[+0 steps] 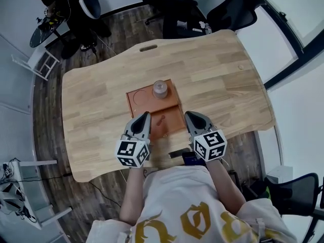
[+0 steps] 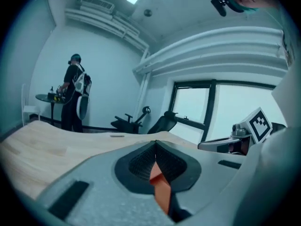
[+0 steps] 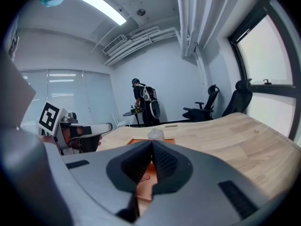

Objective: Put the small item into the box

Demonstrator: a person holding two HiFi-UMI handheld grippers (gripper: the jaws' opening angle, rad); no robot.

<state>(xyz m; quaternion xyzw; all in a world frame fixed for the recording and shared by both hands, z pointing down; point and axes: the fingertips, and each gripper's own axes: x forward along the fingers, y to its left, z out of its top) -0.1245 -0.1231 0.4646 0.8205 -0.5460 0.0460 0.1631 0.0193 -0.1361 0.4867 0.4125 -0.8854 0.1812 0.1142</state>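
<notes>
A pale wooden table (image 1: 101, 95) bears a flat orange box (image 1: 139, 101).

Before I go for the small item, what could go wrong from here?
Both the left gripper and right gripper have jaws together; lowered so, either could shove the small item rather than grip it.
It looks thin and lies flat on the orange box, so jaws may slip over it.
A clear jar stands on the box's far half; a reach there could tip it.
</notes>
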